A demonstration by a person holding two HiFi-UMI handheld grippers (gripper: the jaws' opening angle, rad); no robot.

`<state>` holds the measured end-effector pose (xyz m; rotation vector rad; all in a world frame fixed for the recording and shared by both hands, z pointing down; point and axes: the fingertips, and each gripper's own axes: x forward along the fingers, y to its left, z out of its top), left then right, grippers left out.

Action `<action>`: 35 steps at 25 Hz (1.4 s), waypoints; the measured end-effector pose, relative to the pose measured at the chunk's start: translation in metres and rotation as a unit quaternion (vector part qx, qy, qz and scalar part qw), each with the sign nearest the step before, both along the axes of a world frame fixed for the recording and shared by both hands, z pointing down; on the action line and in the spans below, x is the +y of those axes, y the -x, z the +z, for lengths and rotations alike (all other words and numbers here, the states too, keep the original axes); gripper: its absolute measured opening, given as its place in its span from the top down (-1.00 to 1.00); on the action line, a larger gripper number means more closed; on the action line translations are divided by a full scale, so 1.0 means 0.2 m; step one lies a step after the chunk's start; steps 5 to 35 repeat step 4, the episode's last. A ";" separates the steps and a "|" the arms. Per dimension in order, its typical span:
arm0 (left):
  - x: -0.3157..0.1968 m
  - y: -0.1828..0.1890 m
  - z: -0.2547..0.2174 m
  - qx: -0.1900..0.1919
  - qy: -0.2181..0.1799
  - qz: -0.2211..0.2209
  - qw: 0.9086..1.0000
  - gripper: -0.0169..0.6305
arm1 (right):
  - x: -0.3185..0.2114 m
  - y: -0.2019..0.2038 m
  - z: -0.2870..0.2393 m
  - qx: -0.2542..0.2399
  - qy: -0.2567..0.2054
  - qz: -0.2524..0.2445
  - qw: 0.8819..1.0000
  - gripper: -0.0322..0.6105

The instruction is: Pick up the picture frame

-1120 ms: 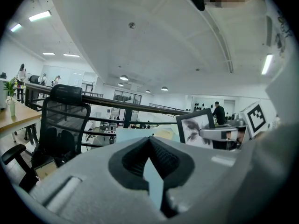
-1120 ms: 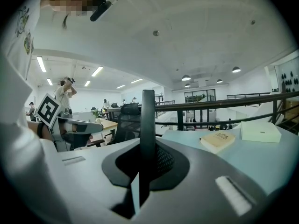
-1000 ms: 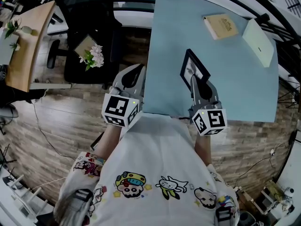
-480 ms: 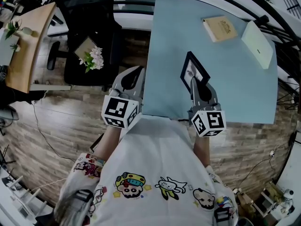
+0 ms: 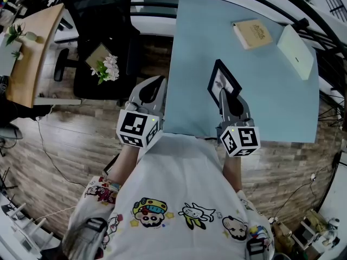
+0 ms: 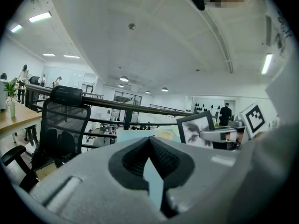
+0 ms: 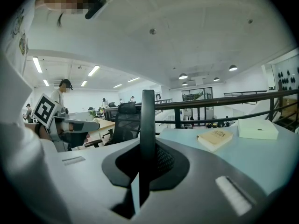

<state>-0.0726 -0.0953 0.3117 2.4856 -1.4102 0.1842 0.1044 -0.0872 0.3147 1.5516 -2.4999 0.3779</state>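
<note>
The right claw [image 5: 223, 94] is clenched on the picture frame [image 5: 224, 80], which sits just right of centre in the head view, over the near part of the light blue worktop [image 5: 276, 107]. In the right gripper view the black frame runs edge-on and upright between the two jaws, whose pads press on either side of it. From the left gripper view its front face shows at centre right: a black border round a black-and-white print, gripped at its lower right side. No view shows whether its lower edge touches the worktop.

The left claw [image 5: 158, 81] is clenched on nothing, its jaws meeting tip to tip with only a sliver of the worktop showing behind them. It sits left of centre in the head view, just off the worktop's left edge and over the wooden floor [image 5: 65, 140], well apart from the frame.

At the upper right of the head view a tan book [image 5: 254, 32] lies flat on the worktop, with a white box [image 5: 297, 50] beside it, nearer the right edge. At the upper left a black office chair [image 5: 100, 15] carries a bunch of pale flowers [image 5: 108, 66], and a wooden desk [image 5: 32, 47] stands further left
</note>
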 end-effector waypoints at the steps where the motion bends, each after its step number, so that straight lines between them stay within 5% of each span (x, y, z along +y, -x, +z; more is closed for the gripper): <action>1: 0.00 0.00 0.00 0.000 -0.001 0.000 1.000 0.95 | 0.00 0.00 0.00 0.000 0.000 0.000 1.000 0.83; 35: 0.01 0.01 -0.02 0.002 -0.002 -0.001 1.000 0.95 | 0.01 0.00 0.00 0.000 0.001 0.000 1.000 0.83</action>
